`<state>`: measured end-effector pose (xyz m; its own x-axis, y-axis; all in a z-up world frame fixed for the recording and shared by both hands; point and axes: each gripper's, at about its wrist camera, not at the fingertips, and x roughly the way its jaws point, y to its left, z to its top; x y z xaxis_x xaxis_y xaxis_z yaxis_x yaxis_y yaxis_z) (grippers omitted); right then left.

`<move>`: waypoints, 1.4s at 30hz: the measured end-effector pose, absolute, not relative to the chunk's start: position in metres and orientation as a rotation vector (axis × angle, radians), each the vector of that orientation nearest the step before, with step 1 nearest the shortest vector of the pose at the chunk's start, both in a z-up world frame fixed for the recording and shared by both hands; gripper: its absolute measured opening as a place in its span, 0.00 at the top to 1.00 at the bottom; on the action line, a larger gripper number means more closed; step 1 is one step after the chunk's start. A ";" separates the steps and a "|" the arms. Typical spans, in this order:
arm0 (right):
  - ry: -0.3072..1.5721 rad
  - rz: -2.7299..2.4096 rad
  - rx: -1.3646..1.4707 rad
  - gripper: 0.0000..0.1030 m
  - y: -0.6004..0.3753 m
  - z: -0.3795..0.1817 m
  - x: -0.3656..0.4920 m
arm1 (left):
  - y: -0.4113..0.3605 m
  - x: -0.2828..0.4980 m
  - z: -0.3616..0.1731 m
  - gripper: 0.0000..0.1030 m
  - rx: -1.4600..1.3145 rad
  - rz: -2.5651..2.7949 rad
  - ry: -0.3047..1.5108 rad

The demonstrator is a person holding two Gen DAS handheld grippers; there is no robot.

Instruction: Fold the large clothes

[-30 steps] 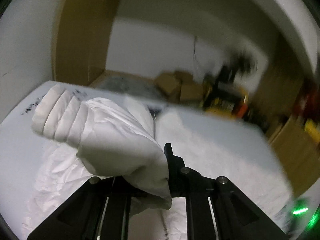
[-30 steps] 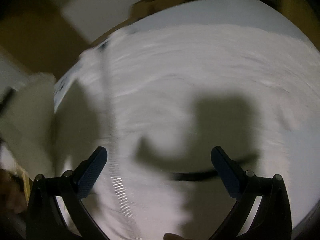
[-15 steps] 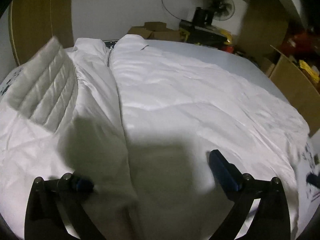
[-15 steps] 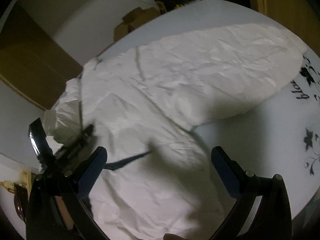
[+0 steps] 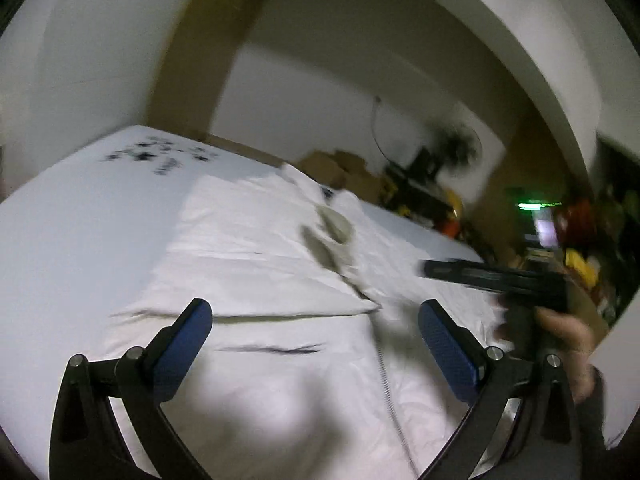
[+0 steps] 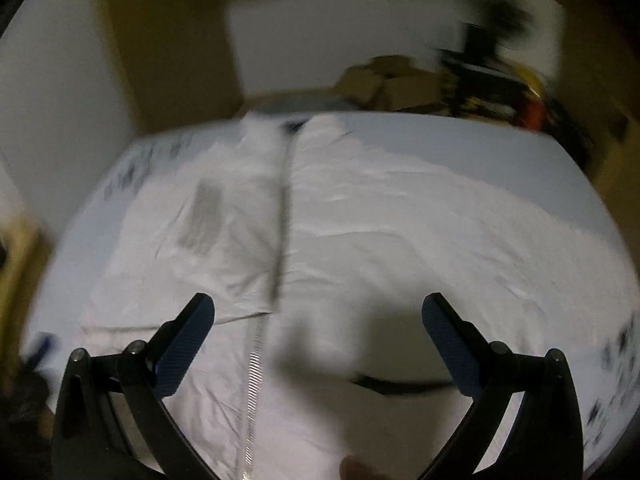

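White jacket [image 6: 360, 220] covers most of our bed [image 5: 80, 220]; bare sheet rims its edges. Both our grippers, left [image 5: 316, 320] and right [image 6: 318, 316], gape empty.

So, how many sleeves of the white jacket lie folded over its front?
1: the sleeve is folded across the white jacket, left of the zipper in the right wrist view. A second sleeve is not clearly visible.

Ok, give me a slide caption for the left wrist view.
Open left gripper above a white jacket spread on the bed, its zipper running underneath.
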<state>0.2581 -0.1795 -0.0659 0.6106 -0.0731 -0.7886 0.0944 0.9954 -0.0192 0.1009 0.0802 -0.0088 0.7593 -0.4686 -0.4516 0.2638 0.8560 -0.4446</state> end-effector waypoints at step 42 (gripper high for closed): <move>1.056 0.009 0.666 0.51 -0.273 -0.163 0.319 | 0.013 0.112 -0.014 0.00 -0.242 -0.488 0.803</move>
